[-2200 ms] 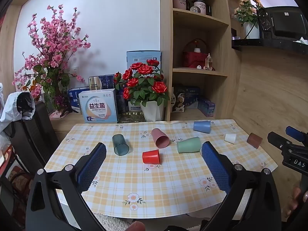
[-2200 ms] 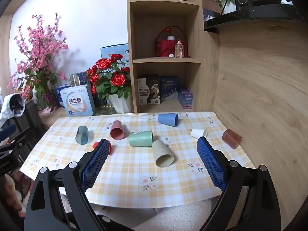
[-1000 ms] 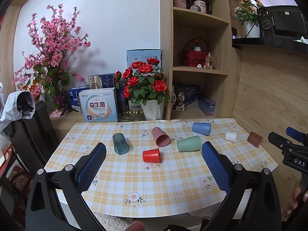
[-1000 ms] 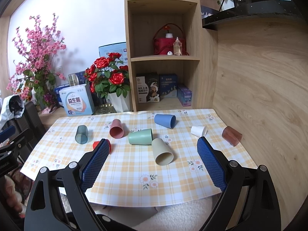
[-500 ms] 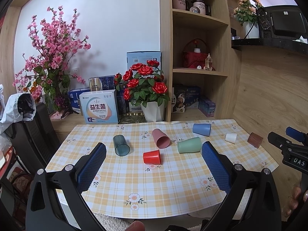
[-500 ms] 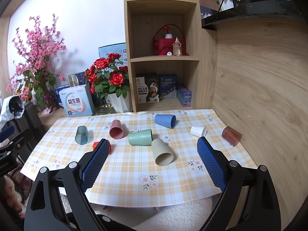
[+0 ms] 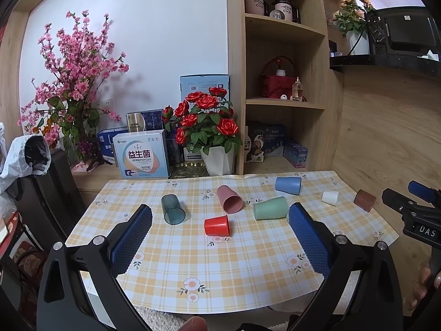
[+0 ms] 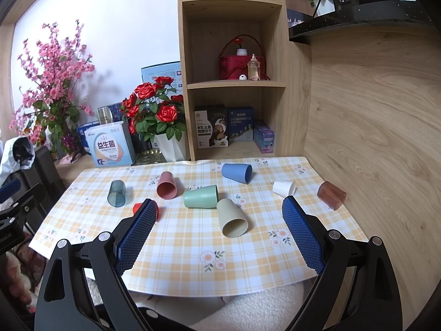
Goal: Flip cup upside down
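Several cups lie on their sides on the checked tablecloth (image 7: 248, 262): a dark teal cup (image 7: 172, 209), a red cup (image 7: 217, 225), a pink cup (image 7: 229, 199), a green cup (image 7: 271, 208), a blue cup (image 7: 288, 185), a white cup (image 7: 330, 197) and a brown cup (image 7: 365, 200). A beige cup (image 8: 233, 218) shows in the right wrist view, nearest the front. My left gripper (image 7: 217, 237) is open and empty, held back over the table's front edge. My right gripper (image 8: 217, 229) is open and empty, also short of the cups.
A white pot of red roses (image 7: 209, 132), boxes (image 7: 142, 155) and a pink blossom plant (image 7: 74, 82) stand behind the table. A wooden shelf unit (image 7: 281, 82) stands at the back right, a wood wall (image 8: 372, 124) on the right, a black chair (image 7: 46, 187) on the left.
Both grippers have drifted only slightly; the view of the table has shifted a little. The cups have not moved and both grippers stay open.
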Available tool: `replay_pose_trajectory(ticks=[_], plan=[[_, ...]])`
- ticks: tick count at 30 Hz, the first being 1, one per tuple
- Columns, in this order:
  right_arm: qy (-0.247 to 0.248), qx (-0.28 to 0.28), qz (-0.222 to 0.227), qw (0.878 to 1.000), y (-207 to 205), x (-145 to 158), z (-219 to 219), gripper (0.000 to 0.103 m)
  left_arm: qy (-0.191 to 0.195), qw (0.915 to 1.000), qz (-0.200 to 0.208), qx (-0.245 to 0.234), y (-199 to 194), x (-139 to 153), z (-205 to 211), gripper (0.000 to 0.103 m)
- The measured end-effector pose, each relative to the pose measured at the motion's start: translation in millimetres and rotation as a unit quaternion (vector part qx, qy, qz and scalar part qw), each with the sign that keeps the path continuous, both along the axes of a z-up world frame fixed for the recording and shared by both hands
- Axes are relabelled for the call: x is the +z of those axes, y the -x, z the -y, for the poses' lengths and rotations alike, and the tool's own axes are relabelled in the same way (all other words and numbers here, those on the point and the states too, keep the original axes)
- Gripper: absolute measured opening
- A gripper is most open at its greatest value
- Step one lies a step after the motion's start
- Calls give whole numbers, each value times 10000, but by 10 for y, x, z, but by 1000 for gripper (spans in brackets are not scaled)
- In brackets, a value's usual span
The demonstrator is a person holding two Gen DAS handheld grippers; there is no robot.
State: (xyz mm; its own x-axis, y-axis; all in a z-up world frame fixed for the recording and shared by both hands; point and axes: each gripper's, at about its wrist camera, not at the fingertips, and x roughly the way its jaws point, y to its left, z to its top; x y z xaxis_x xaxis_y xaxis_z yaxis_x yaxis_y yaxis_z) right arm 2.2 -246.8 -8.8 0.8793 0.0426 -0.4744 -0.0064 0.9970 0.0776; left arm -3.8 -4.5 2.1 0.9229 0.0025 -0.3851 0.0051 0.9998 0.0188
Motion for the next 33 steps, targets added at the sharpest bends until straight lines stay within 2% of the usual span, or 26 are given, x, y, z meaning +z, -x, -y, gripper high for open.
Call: replay_pose_trajectory(ticks=[16, 23, 29, 31, 33], plan=[[-8, -10, -13, 10000, 20, -23, -1, 89, 2, 10000, -12, -4, -7, -16, 8, 97], [-42, 17, -41, 10000, 38, -73, -9, 89, 3, 9999, -99, -38, -19, -114, 8, 97], [-272, 280, -180, 9991, -31, -192, 2, 89, 30, 9996, -206, -175, -62, -159, 7, 97], [-471, 480, -258, 9974, -124, -254, 60, 89, 40, 9997, -231, -115, -144, -176, -33, 97], [-459, 617, -370, 9964, -318, -323, 119, 89, 31, 9999, -140, -21, -243, -195, -92, 97]])
